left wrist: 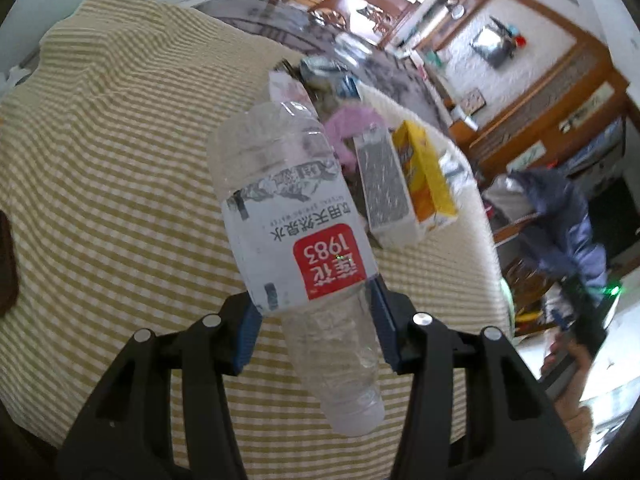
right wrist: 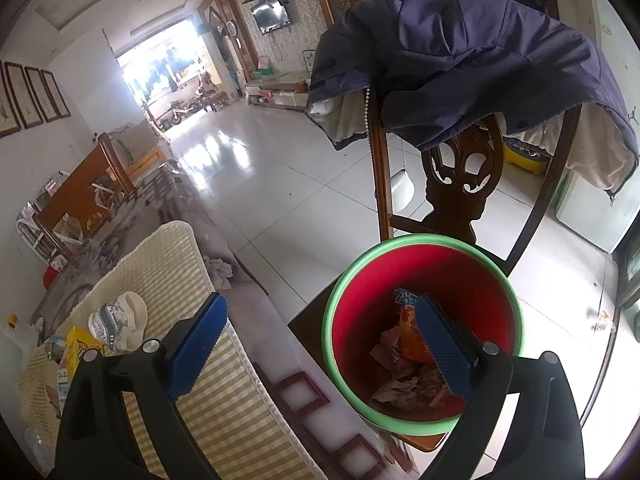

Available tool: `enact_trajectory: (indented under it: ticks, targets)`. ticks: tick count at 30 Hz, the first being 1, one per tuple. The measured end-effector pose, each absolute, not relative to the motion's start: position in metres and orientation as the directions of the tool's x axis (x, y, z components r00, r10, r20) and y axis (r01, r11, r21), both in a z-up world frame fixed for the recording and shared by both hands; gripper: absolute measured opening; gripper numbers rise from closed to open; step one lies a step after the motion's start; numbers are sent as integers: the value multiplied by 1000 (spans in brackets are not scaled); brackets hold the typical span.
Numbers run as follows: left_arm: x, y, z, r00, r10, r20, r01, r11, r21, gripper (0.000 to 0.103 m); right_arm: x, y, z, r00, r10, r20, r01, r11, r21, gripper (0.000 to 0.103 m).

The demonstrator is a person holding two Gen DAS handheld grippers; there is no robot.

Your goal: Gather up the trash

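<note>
Nearby, cartons [left wrist: 404,184] crowd the checked cloth [left wrist: 120,200].

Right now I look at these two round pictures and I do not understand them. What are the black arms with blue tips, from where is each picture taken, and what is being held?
There is no robot here: a person holds a two-finger gripper in each hand, each carrying a wide-angle camera that looks along its fingers. One picture comes from the left gripper. It is closed on a clear plastic water bottle above a checked tablecloth, where a yellow carton, a grey box and something pink lie. The other picture comes from the right gripper, which is open and empty. Beneath it a red bin with a green rim, standing on a chair, already holds crumpled wrappers.
</note>
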State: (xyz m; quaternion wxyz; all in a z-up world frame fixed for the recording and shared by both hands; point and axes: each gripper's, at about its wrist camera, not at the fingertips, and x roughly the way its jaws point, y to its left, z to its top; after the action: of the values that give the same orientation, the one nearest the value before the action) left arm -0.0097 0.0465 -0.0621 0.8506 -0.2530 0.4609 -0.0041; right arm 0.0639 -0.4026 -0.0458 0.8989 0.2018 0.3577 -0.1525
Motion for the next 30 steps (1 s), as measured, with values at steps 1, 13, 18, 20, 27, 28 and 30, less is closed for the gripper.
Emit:
enact_trajectory:
  ticks: [1, 13, 18, 20, 27, 28, 30]
  targets:
    - [-9, 44, -65, 569, -238, -787, -224, 876, -427, 48, 64, -402, -46, 696, -131, -706, 419, 873, 250, 92]
    - [-8, 51, -70, 611, -195, -767, -268, 861, -432, 53, 72, -373, -48, 678, -174, -714, 361, 925, 118, 92]
    - [-8, 58, -75, 617, -205, -760, -293, 837, -463, 55, 80, -340, -51, 686, -190, -703, 263, 965, -4, 92]
    - [-8, 59, -74, 623, -212, -753, -287, 833, -473, 55, 83, -322, -52, 685, -189, -704, 207, 976, -61, 92]
    - [-9, 73, -75, 639, -212, -739, -316, 803, -504, 55, 102, -239, -33, 713, 11, -701, -6, 1000, 9, 92]
    - [-9, 75, -76, 641, -209, -739, -325, 798, -508, 55, 109, -225, -30, 704, 63, -708, -36, 998, 54, 92]
    - [-11, 80, -78, 646, -205, -736, -341, 785, -518, 55, 124, -201, -25, 672, 147, -726, -89, 989, 118, 92]
